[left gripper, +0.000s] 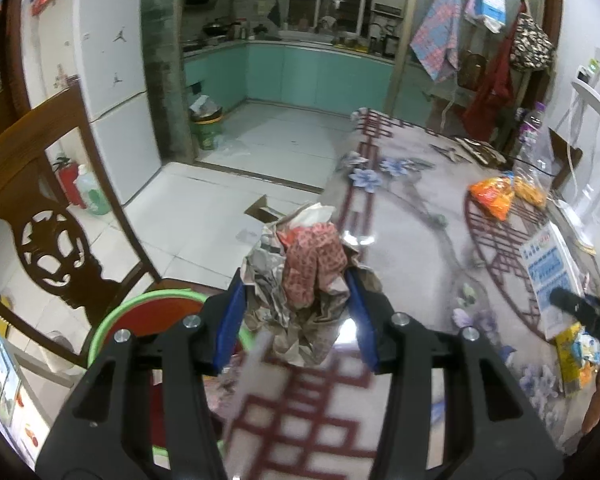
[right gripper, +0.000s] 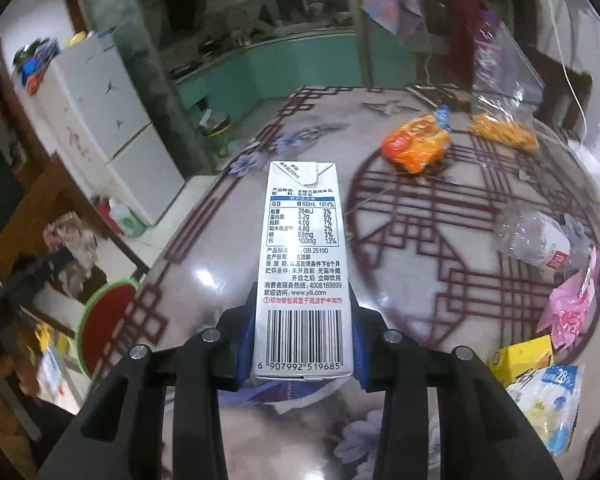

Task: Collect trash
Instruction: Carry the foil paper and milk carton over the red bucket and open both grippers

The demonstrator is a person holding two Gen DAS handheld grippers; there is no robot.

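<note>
- Trash in your left gripper point(left gripper: 296, 300): a crumpled wad of paper and wrappers point(left gripper: 304, 276) sat between the two blue pads, which pressed on it from both sides, so the fingers were closed on it. The wad stuck out well past the fingertips, a red patterned piece on top.
- Beneath and to the left of those fingers you had a green-rimmed basin point(left gripper: 140, 312) with a red inside, beside the table edge point(left gripper: 340, 208).
- Your right gripper point(right gripper: 302, 332) was clamped on a milk carton point(right gripper: 304, 264). Both pads bore on its narrow sides near the barcode end, and the folded top pointed away beyond the fingertips, raised above the table.
- Ahead of the right fingers and off to their right, an orange snack bag point(right gripper: 416, 144) lay on the patterned table top point(right gripper: 420, 240).
- Further right of those fingers lay a clear plastic bottle point(right gripper: 536, 236) on its side, a pink wrapper point(right gripper: 572, 304), a yellow box point(right gripper: 520, 356) and a white and blue packet point(right gripper: 548, 400), all apart from the fingers.
</note>
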